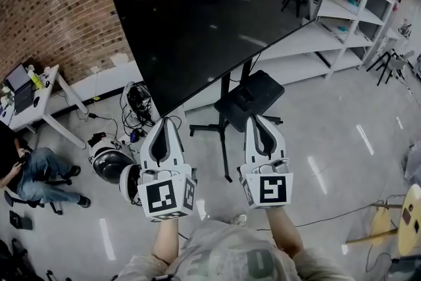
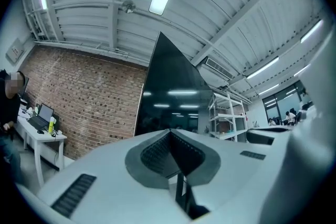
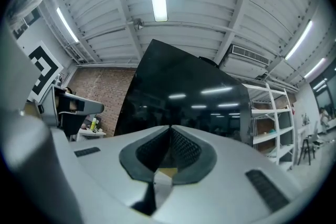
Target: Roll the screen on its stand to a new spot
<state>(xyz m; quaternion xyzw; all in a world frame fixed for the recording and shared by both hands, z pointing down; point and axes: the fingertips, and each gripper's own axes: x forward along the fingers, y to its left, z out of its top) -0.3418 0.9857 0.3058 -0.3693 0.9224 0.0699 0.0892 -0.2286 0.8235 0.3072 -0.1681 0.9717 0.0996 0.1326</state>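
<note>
Screen (image 1: 217,16) stands on its stand (image 1: 225,141), on the floor (image 1: 329,141) by the brick wall (image 1: 52,3). My left tongs (image 1: 164,120) and right tongs (image 1: 254,118) are closed and empty, near its lower edge: this fits before a push, or after.

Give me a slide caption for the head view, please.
Left gripper and right gripper, both shut and empty, point at the lower edge of the dark screen on its black stand.
</note>
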